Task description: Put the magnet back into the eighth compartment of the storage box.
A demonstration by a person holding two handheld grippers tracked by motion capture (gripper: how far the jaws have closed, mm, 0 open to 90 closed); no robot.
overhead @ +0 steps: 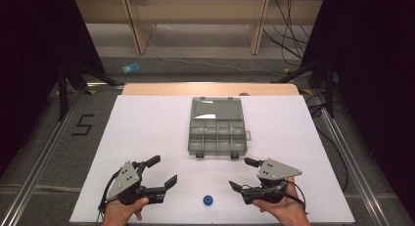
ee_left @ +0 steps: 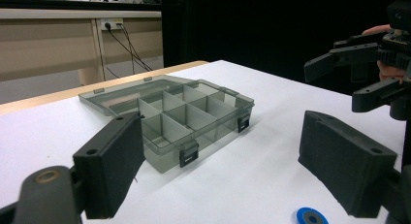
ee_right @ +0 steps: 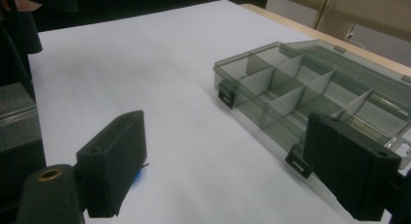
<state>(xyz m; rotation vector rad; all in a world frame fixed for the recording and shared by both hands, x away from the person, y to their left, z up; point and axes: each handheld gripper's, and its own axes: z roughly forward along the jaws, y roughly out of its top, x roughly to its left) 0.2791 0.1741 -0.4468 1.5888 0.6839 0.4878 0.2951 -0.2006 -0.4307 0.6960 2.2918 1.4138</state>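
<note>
Smoke-grey translucent plastic: one compartment organiser box (overhead: 217, 136), lid folded flat back toward the far edge, two rows of dividers exposed, every cell that shows is empty. Two dark latches hang off its near wall. It stands centred on the white-covered surface (overhead: 147, 128), well apart from both side edges.

Blue, small, round: one ring-shaped part with a dark centre (overhead: 208, 200), lying flat on the surface near the near edge, between the two tools and touching neither. In the left gripper view it sits just off the tip of one jaw (ee_left: 311, 217); in the right gripper view only a sliver of blue peeks from behind a jaw.

Left tongs (overhead: 164, 171): held in the person's left hand (overhead: 123, 210), jaws spread wide, holding nothing, aimed toward the box.

Right tongs (overhead: 243, 173): held in the right hand (overhead: 283, 209), jaws likewise parted and empty, to the right of the blue part.

Progress, as judged: box opened and ready; the blue part not yet picked up, no cell filled. Grasping, carrying and dropping it into a compartment all appear to remain.

Room: bare surface lies open between the blue part and the box front, with nothing in the way. The part lies close to the near edge, so a sideways nudge toward the person could send it off. The raised box wall and latches must be cleared from above.
</note>
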